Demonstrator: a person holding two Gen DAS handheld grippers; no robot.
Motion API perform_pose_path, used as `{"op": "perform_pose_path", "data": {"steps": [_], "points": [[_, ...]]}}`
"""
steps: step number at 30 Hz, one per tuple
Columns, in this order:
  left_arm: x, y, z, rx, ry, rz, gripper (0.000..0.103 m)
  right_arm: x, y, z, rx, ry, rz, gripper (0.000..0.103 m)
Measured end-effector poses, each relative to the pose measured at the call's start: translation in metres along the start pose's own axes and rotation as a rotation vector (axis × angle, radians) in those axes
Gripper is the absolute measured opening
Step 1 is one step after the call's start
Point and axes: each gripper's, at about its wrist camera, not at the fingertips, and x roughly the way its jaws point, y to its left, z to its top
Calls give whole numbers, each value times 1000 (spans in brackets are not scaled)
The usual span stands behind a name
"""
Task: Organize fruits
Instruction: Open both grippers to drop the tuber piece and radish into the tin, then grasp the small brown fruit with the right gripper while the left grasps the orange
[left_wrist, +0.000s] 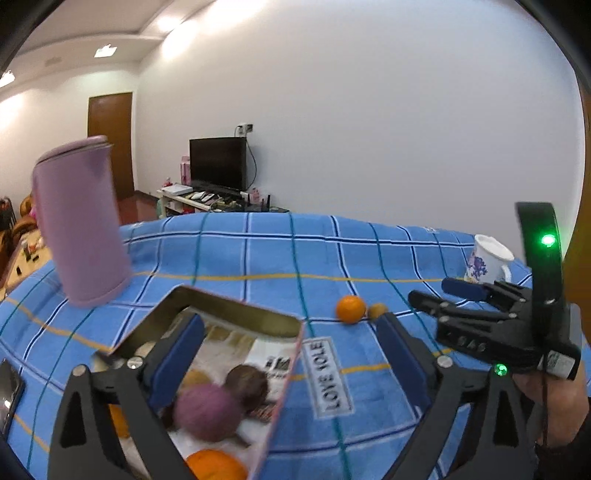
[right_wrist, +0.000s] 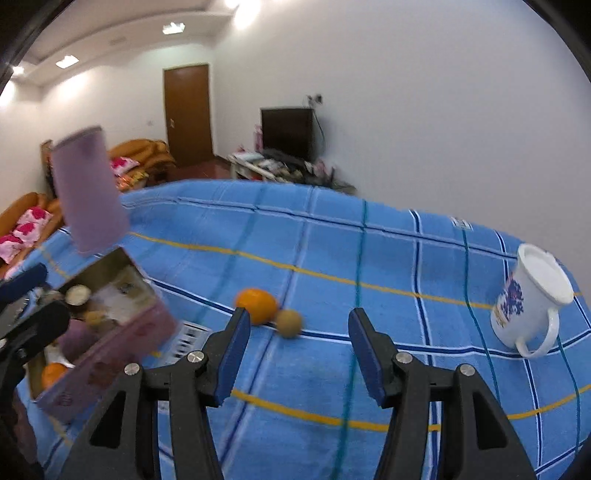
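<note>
Orange (right_wrist: 256, 305) touches the small brown fruit (right_wrist: 289, 323) right of the tin (right_wrist: 110, 343); right gripper (right_wrist: 295, 350), half-open and empty, could nudge both rolling, though blur hides spacing.

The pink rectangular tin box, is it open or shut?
Open: the pink rectangular tin box has no lid on, and fruit shows inside.

Blue checked cloth (right_wrist: 332, 258) with white, dark-blue, teal and yellow lines covers the worktop. Pink tin (right_wrist: 122, 332), gold-toned inside, holds a purple fruit (left_wrist: 207, 410), a brown fruit (left_wrist: 247, 384) and an orange fruit (left_wrist: 216, 465). Orange (right_wrist: 256, 304) and tan-brown round fruit (right_wrist: 289, 323) lie on the cloth. Mauve cylinder (left_wrist: 81, 221). White mug (right_wrist: 528, 306) with a purple-blue floral print. Black grippers with blue fingers (right_wrist: 364, 350); green lights on the right gripper (left_wrist: 447, 299).
</note>
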Motion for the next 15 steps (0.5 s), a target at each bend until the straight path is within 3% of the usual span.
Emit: {"op": "perform_pose_path", "data": {"steps": [3, 6, 15], "points": [[23, -11, 9, 0, 38, -7, 97, 17, -4, 2, 9, 46, -8, 57], [37, -15, 12, 33, 43, 44, 97, 31, -6, 2, 21, 76, 12, 57], [63, 2, 20, 25, 53, 117, 98, 59, -1, 0, 21, 121, 28, 57]]}}
